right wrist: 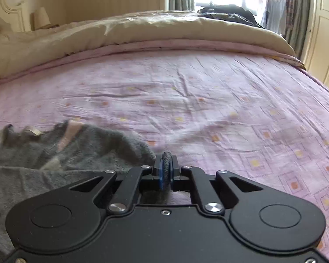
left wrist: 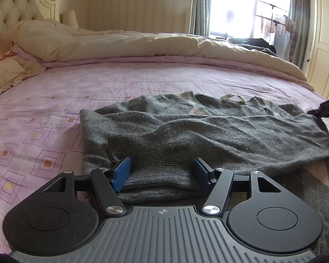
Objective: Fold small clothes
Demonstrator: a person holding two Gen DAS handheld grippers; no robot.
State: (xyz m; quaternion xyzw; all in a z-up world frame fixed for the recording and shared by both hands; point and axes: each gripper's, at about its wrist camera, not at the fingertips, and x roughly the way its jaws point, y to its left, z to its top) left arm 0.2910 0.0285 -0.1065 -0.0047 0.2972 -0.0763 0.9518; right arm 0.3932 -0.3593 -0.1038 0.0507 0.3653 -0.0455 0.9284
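A dark grey knit sweater (left wrist: 208, 129) lies spread on the pink patterned bed sheet (left wrist: 54, 114). My left gripper (left wrist: 162, 171) is open, its blue pads on either side of the ribbed cuff (left wrist: 155, 153) of a sleeve folded over the body. My right gripper (right wrist: 167, 171) is shut on a pinched edge of the sweater (right wrist: 54, 153), which trails off to its left. The right gripper's black tip also shows at the right edge of the left wrist view (left wrist: 326, 109), at the sweater's far right end.
A beige duvet (left wrist: 142, 46) is bunched along the far side of the bed. Pillows (left wrist: 8, 74) and a tufted headboard (left wrist: 6, 11) are at the left. Dark clothes (left wrist: 252, 43) lie at the far right near the window. A white wardrobe (left wrist: 324, 39) stands at the right.
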